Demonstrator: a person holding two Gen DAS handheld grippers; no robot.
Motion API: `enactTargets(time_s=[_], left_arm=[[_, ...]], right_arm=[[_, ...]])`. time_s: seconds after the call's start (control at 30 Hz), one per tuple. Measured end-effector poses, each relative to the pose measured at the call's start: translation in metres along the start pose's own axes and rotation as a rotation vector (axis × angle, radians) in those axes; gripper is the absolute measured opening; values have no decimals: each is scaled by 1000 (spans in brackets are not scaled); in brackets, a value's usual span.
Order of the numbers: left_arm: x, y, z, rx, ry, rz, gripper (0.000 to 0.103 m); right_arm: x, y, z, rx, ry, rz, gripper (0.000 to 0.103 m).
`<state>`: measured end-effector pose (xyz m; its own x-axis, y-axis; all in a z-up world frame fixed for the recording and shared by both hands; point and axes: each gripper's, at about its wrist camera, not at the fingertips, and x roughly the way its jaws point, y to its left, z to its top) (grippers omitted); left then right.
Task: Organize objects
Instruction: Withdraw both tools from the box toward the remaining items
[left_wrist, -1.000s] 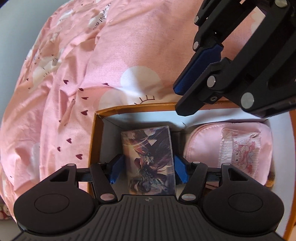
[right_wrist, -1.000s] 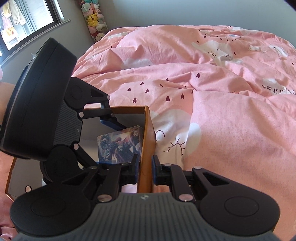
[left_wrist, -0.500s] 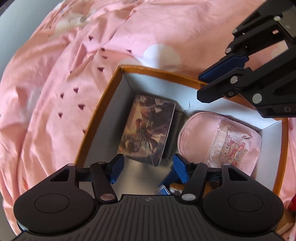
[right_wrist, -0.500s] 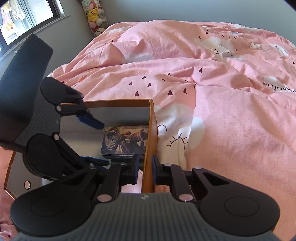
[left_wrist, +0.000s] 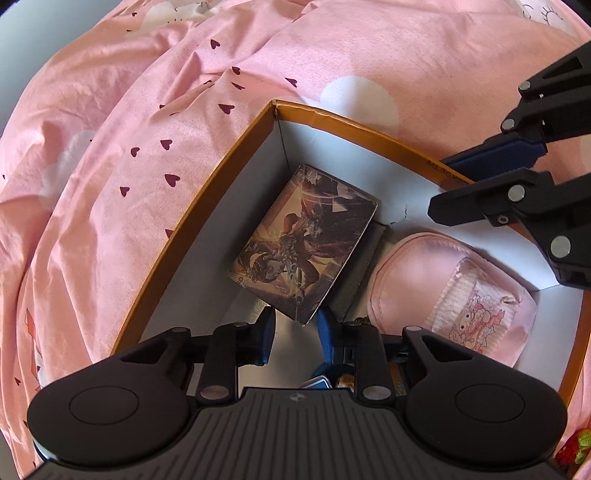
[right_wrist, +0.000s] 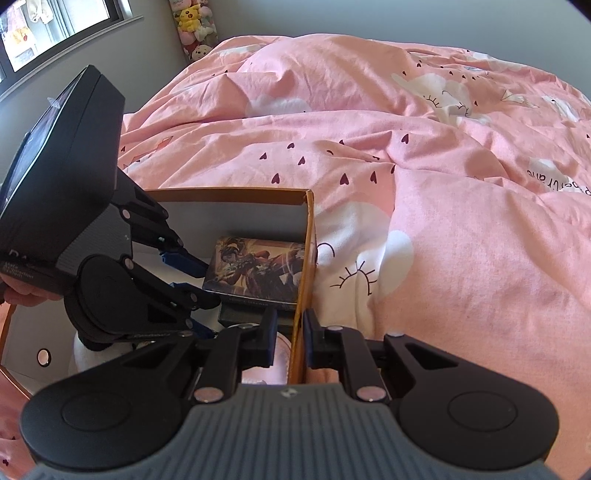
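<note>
Two tongs work the box (left_wrist: 207, 206): right tongs (right_wrist: 290, 338) clamp its wall; left tongs (left_wrist: 295, 334), open and empty, sit just short of the card pack (left_wrist: 303, 243), whose long axis runs away toward the box's far corner.

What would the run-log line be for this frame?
left gripper: open, above card box corner | right gripper: shut on cardboard box wall | pink pouch: inside box

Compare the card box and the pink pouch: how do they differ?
The card box is rigid, flat-sided and printed with dark artwork; the pouch is soft, rounded and plain pink with a cartoon label. The card box lies atop a grey item; the pouch lies beside it. Both are inside the orange box.
</note>
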<state>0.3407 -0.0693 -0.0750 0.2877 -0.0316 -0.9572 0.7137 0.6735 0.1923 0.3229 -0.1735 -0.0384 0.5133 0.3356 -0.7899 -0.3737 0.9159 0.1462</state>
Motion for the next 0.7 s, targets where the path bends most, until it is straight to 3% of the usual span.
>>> enactTargets(time_s=[0.13, 0.33, 0.43, 0.5, 0.7], left_arm=[[-14, 0, -2, -31, -32, -4, 32], [-70, -9, -23, -120, -185, 42, 32], [-106, -13, -47, -218, -259, 56, 34], [-126, -20, -67, -279, -291, 58, 35], [-162, -52, -139, -480, -349, 37, 35]], right_arm=[[-6, 3, 0, -9, -12, -5, 18], [-43, 17, -8, -39, -106, -15, 25], [-73, 26, -18, -34, -201, -12, 35], [-90, 32, -28, -20, -244, 14, 36], [-122, 57, -67, 35, -273, 90, 37]])
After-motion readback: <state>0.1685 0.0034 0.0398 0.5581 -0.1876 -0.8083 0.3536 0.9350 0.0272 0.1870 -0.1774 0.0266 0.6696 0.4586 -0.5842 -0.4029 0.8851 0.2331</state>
